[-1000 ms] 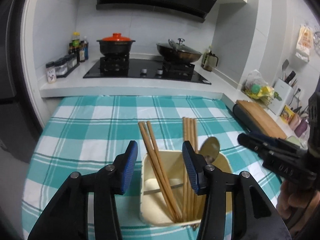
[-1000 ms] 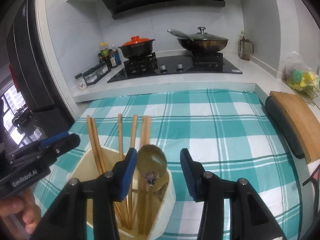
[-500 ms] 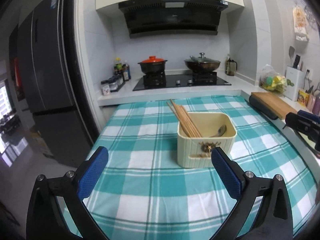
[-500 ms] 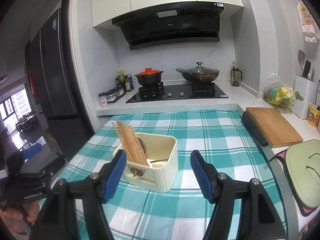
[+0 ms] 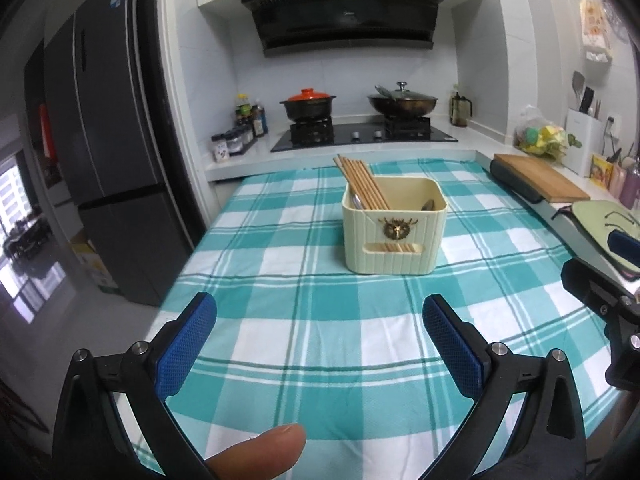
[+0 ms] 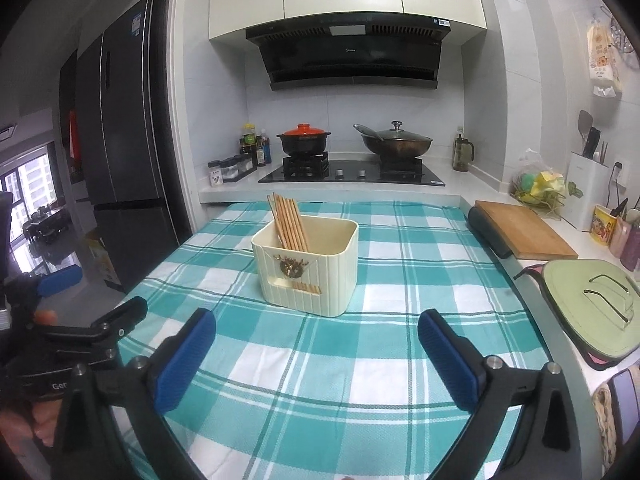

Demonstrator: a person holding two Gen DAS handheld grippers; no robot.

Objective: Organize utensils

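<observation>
A cream utensil holder (image 5: 394, 236) (image 6: 308, 276) stands on the teal checked tablecloth (image 5: 304, 320). Wooden chopsticks (image 5: 362, 182) (image 6: 290, 222) lean in its left side, and a metal spoon (image 5: 429, 205) lies low at its right. My left gripper (image 5: 320, 312) is open wide with only cloth between its blue pads, well short of the holder. My right gripper (image 6: 316, 322) is just as far back; its jaws are opening and nothing is between them. Each gripper shows at the edge of the other's view. A thumb (image 5: 260, 456) pokes in at the bottom.
A wooden cutting board (image 6: 524, 228) and a green mat (image 6: 592, 312) lie on the counter to the right. The stove (image 6: 352, 174) with two pots is behind the table. A dark fridge (image 5: 112, 160) stands at the left, past the table's edge.
Both grippers have drawn back from right over the holder to well in front of it and have spread wide. The chopsticks and spoon stay in the holder.
</observation>
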